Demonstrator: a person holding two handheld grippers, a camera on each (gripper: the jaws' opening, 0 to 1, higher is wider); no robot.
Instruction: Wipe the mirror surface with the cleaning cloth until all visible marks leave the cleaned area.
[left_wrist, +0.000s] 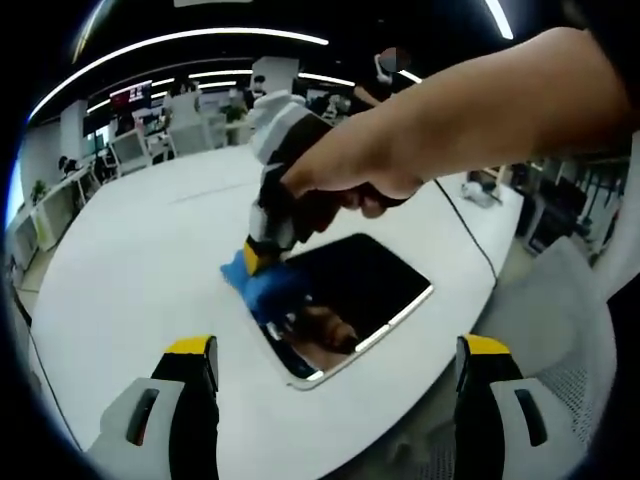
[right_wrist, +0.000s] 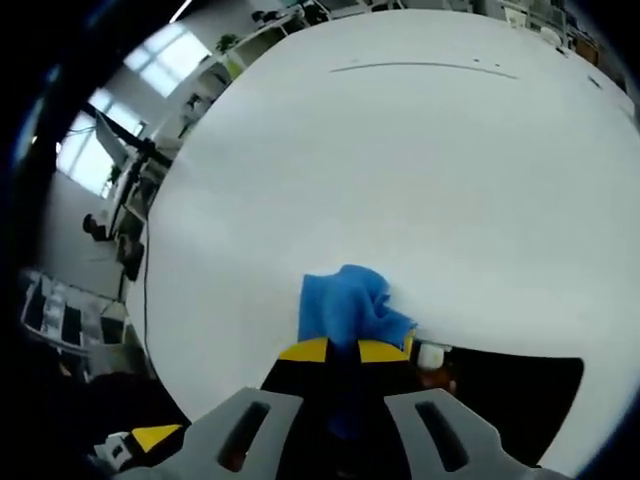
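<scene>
left gripper view shows the right claw (left_wrist: 262, 250) pinching the cloth (left_wrist: 262, 285) at the mirror (left_wrist: 365, 280) corner on the tabletop (left_wrist: 150, 260), left claw (left_wrist: 335, 365) wide and idle; pressing there could slide the unsteadied mirror.

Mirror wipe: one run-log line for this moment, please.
right gripper: shut on blue cloth | cloth: at mirror edge | left gripper: open, hovering | table: white
</scene>
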